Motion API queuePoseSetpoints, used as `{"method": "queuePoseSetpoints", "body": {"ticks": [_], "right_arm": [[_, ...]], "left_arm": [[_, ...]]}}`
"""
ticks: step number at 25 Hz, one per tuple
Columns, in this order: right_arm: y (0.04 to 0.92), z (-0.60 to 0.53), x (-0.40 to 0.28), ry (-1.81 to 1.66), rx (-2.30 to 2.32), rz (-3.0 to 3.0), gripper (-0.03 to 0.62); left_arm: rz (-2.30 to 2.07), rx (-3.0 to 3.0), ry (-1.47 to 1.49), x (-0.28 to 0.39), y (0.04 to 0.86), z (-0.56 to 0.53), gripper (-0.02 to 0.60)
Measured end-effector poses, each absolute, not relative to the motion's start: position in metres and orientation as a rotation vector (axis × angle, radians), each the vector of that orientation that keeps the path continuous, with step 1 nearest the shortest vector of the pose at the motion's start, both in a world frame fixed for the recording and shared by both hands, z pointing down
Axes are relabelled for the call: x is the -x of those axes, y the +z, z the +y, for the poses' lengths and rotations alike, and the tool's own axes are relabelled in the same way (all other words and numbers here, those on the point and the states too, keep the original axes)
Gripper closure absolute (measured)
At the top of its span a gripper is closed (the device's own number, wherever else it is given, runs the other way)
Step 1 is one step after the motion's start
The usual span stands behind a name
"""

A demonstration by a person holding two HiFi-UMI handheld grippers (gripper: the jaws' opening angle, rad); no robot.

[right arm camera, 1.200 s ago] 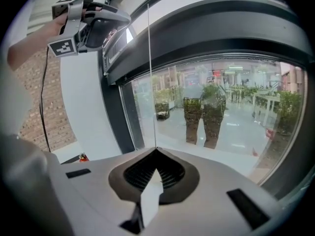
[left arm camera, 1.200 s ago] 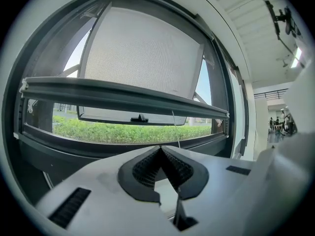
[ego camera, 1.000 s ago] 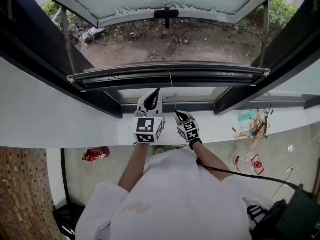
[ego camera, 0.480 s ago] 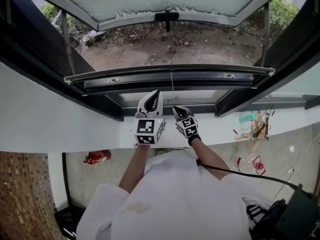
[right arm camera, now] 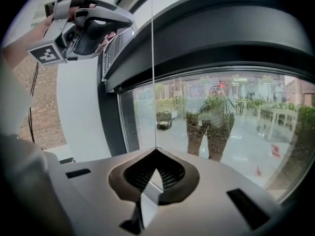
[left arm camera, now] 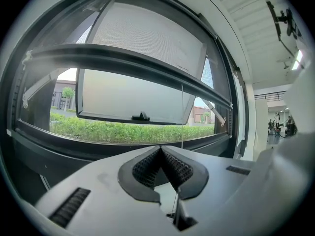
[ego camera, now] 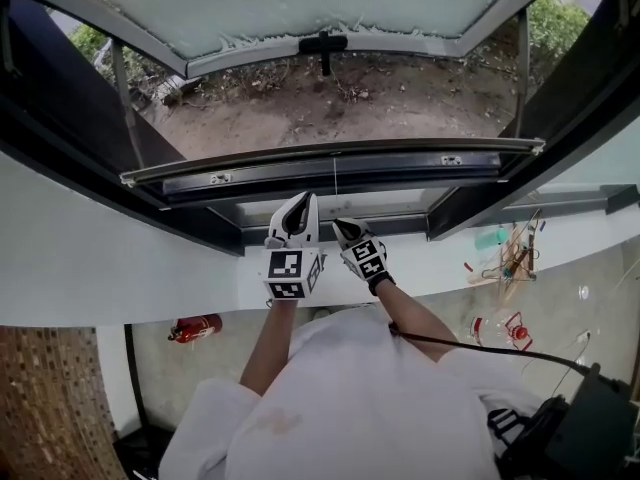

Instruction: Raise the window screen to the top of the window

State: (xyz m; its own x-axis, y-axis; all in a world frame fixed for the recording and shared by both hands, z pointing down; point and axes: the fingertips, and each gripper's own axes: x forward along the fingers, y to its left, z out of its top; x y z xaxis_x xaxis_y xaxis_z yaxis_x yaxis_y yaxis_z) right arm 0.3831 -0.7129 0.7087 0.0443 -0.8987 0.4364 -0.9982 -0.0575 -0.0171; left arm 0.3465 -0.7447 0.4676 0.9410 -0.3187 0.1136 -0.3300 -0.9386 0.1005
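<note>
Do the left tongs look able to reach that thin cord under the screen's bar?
Probably yes: the cord hangs bare close beside the left tongs, with nothing between them. Their jaws are shut, so they'd need opening first.

- Left gripper (ego camera: 303,201): held out in front of the chest. In the head view its tips point to 12 o'clock and its marker cube faces the camera. The jaws are closed tip to tip with nothing between the pads.
- Right gripper (ego camera: 338,225): just beside the left one, at its 3 o'clock and a little nearer the body, with tips tilted toward 11 o'clock. The jaws are pressed together on a thin cord (right arm camera: 152,73), which rises from the tips toward 12 o'clock.
- Left forearm (ego camera: 272,338): bare, running from 6 o'clock up to its gripper.
- Right forearm (ego camera: 415,313): bare, coming in from 4 o'clock.
</note>
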Motion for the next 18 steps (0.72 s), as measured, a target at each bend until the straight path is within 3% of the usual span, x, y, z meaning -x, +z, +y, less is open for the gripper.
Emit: {"method": "queuePoseSetpoints", "body": {"ticks": [18], "right_arm": [[0.694, -0.722, -0.392, 0.431, -2.062, -1.967, 0.592]], "left_arm": [[-0.482, -2.984, 0.139, -0.357, 0.466, -0.75, 0.578]]}}
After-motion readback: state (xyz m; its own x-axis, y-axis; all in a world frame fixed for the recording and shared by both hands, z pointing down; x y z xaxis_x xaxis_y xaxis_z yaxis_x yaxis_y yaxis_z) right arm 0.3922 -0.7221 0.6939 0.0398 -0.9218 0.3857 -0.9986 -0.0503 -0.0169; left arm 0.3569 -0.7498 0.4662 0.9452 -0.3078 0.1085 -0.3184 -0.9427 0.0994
